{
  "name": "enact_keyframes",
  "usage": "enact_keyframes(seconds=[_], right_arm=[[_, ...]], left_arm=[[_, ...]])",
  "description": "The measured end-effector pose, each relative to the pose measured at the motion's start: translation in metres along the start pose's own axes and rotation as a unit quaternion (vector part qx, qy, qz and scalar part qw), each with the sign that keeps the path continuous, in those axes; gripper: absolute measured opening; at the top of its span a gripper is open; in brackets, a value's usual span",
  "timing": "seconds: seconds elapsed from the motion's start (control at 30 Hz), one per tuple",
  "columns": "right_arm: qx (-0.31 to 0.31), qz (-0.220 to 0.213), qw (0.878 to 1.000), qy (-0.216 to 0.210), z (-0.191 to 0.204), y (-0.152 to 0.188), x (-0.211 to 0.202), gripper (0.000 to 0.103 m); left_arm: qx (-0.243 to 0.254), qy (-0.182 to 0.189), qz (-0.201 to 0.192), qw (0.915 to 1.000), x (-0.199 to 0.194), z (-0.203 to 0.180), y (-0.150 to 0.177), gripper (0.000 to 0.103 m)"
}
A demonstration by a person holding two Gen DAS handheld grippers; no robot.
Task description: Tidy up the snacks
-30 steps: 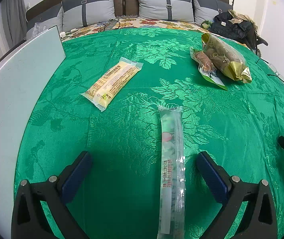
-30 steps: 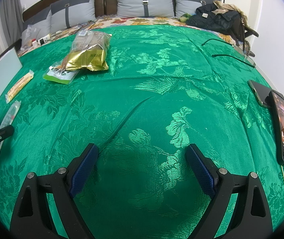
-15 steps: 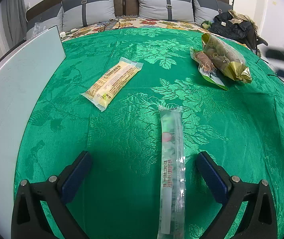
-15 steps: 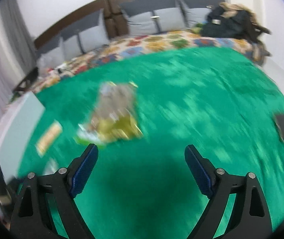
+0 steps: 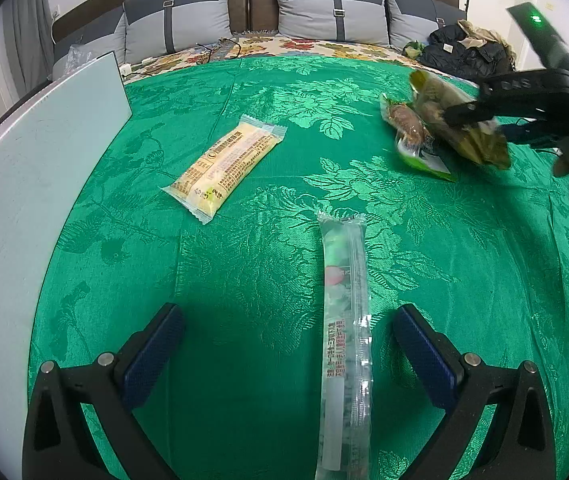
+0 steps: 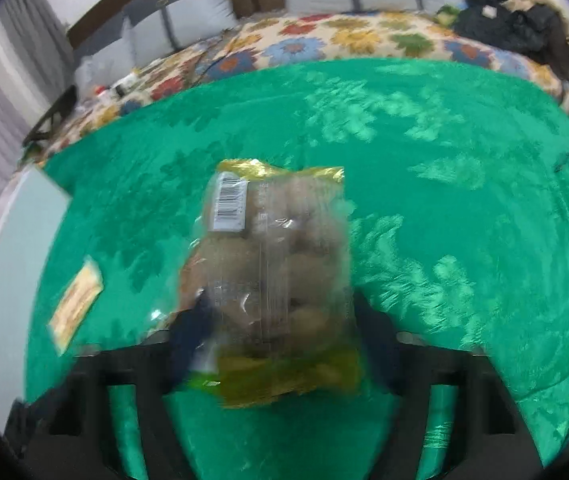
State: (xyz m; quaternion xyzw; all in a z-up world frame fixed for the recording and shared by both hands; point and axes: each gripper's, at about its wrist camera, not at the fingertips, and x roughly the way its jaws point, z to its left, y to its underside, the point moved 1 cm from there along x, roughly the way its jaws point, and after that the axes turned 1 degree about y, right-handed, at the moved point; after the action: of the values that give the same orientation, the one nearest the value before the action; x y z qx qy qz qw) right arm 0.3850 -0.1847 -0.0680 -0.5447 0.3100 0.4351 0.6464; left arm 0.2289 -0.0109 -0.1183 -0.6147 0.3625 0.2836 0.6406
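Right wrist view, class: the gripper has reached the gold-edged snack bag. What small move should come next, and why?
Probably close fully, then lift a little. The right gripper straddles the bag at its lower end, fingers on either side, but blur hides whether it is clamped. Its lower end overlaps the green-edged packet, so a low lift should free it cleanly.

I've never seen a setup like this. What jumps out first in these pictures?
The bright green patterned cloth fills both views. On its far right, the right gripper is around a gold-edged clear snack bag; the blur hides whether it has closed. Nearer, a long clear stick packet lies between the open left gripper fingers, with a yellow wafer packet beyond.
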Motion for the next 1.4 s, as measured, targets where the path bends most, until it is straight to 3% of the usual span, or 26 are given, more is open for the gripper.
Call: enact_keyframes(seconds=[0.23, 0.37, 0.5, 0.63, 0.7, 0.87, 1.0, 1.4], right_arm=[[0.006, -0.041, 0.999, -0.032, -0.004, 0.036, -0.054, 0.062], [0.005, -0.059, 0.998, -0.036, -0.007, 0.074, -0.09, 0.062], [0.005, -0.075, 0.997, -0.006, -0.011, 0.113, -0.107, 0.062], [-0.018, -0.065, 0.997, 0.03, -0.01, 0.146, -0.097, 0.063], [-0.037, -0.066, 0.996, 0.047, -0.006, 0.159, -0.088, 0.072], [-0.071, -0.066, 0.99, 0.098, 0.001, 0.173, -0.073, 0.08], [-0.058, -0.062, 0.992, 0.098, -0.005, 0.173, -0.073, 0.087], [-0.057, -0.058, 0.992, 0.098, -0.003, 0.172, -0.07, 0.091]], left_arm=[[0.0, 0.0, 0.0, 1.0, 0.0, 0.0, 0.0, 0.103], [0.0, 0.0, 0.0, 1.0, 0.0, 0.0, 0.0, 0.103], [0.0, 0.0, 0.0, 1.0, 0.0, 0.0, 0.0, 0.103], [0.0, 0.0, 0.0, 1.0, 0.0, 0.0, 0.0, 0.103], [0.0, 0.0, 0.0, 1.0, 0.0, 0.001, 0.0, 0.103], [0.0, 0.001, 0.0, 1.0, 0.0, 0.001, 0.0, 0.103], [0.0, 0.001, 0.0, 1.0, 0.0, 0.0, 0.0, 0.103], [0.0, 0.001, 0.0, 1.0, 0.0, 0.0, 0.0, 0.103]])
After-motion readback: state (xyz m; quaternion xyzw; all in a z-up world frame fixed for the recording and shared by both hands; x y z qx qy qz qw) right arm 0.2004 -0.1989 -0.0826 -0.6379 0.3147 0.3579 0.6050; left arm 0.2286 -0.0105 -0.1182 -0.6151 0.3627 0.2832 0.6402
